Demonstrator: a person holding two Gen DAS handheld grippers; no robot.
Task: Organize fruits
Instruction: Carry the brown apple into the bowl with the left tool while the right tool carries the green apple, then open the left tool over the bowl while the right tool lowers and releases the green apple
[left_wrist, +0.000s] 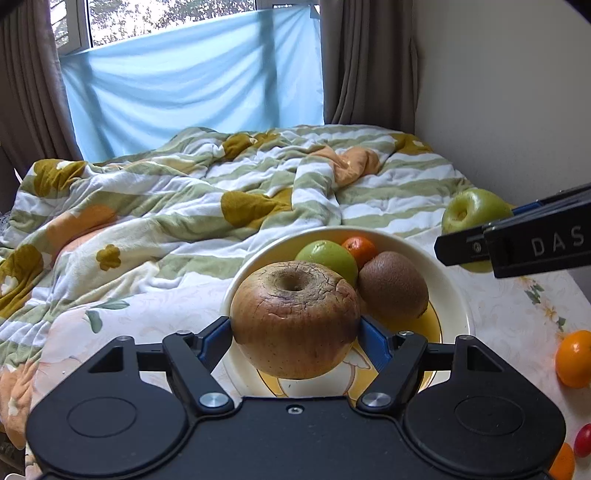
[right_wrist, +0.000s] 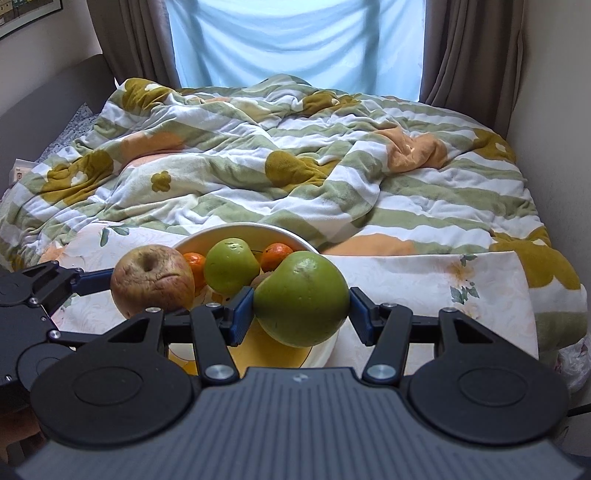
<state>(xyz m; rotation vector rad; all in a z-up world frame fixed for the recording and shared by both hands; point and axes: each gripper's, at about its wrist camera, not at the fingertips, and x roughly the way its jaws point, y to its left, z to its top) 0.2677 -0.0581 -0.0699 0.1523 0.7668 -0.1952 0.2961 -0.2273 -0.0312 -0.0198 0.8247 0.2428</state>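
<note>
holding both arms over the rumpled green-and-white striped duvet (right_wrist: 295, 177) because the round cream ceramic bowl with a yellow centre (left_wrist: 456, 295) sits on the flowered sheet at its near edge. my left gripper (left_wrist: 295, 332) is clamped on the wrinkled reddish-brown apple (left_wrist: 295, 317), hanging above the bowl's near rim, i judge ready to drop in. my right gripper (right_wrist: 301, 306) squeezes the big smooth green apple (right_wrist: 301, 299) over the bowl's right side. inside already lie a smaller green apple (left_wrist: 327, 256), a fuzzy brown kiwi (left_wrist: 393, 290) and a small orange mandarin (left_wrist: 360, 247). a loose orange (left_wrist: 574, 358) waits on the sheet.
</note>
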